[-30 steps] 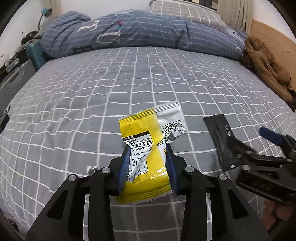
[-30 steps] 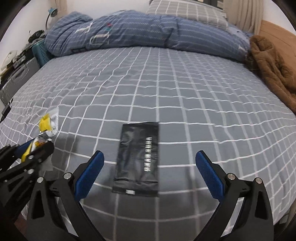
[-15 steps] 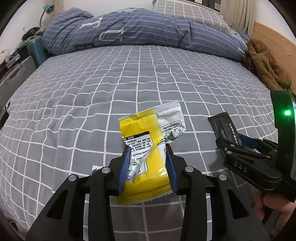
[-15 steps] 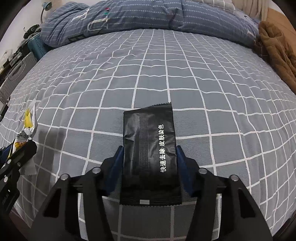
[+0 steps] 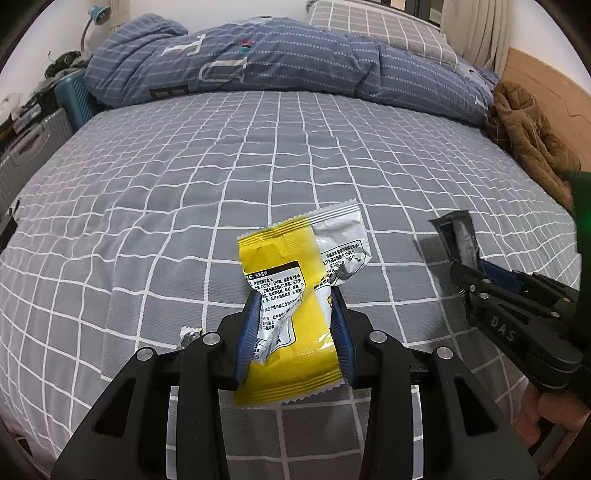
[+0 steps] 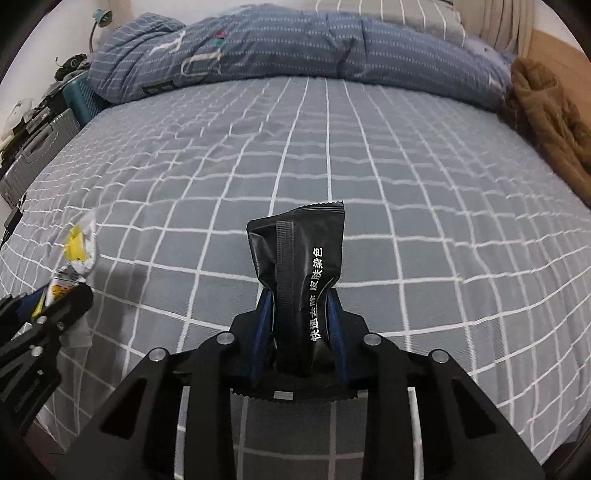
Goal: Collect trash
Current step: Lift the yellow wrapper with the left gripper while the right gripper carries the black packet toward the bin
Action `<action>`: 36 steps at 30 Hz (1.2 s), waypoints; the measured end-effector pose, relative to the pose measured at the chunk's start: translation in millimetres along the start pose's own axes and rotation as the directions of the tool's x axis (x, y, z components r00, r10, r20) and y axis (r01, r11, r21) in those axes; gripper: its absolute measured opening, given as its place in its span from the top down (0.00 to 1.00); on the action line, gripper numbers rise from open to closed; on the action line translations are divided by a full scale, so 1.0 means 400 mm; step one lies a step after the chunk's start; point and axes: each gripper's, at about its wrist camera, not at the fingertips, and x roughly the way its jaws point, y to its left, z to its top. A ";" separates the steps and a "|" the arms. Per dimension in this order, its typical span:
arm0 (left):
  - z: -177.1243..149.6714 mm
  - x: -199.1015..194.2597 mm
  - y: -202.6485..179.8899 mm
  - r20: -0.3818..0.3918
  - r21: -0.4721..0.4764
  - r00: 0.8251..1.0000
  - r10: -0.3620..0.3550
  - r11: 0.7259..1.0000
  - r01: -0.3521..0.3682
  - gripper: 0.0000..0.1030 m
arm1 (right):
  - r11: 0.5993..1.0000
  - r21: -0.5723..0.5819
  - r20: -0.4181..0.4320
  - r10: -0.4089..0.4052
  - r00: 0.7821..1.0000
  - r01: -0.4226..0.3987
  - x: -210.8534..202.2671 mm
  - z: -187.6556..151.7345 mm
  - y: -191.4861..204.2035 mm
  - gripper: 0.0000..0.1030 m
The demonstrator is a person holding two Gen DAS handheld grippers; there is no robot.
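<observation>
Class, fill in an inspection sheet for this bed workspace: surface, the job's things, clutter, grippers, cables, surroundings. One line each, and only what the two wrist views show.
Surface: grey checked bedsheet, slightly wrinkled.
Job's things: yellow snack wrapper, torn and crumpled; black sachet with white print, pinched at its waist.
Clutter: small silver scrap lying on the sheet beside the left gripper.
Grippers: left gripper shut on the yellow snack wrapper; right gripper shut on the black sachet.
Cables: nothing seen.
Surroundings: blue striped duvet bunched at the far end, checked pillow behind it, brown garment at the right edge, suitcases beside the bed at left.
</observation>
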 end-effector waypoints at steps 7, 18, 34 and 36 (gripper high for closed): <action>-0.009 -0.043 -0.010 0.020 0.000 1.000 -0.017 1.000 0.017 0.64 | 1.000 0.006 0.065 0.009 0.998 -0.009 -0.084 0.003 -0.006 0.72; -0.048 -0.113 -0.019 0.042 0.004 0.999 -0.027 1.000 0.027 0.64 | 1.000 -0.013 0.131 -0.002 0.991 0.004 -0.208 -0.032 -0.010 0.72; -0.107 -0.194 -0.032 0.047 0.004 0.999 -0.029 1.000 0.028 0.64 | 1.000 -0.010 0.144 -0.004 0.990 0.006 -0.302 -0.117 -0.034 0.72; -0.117 -0.201 -0.032 0.043 -0.002 0.999 -0.034 0.999 0.034 0.64 | 1.000 -0.004 0.139 -0.005 0.990 0.005 -0.307 -0.128 -0.038 0.72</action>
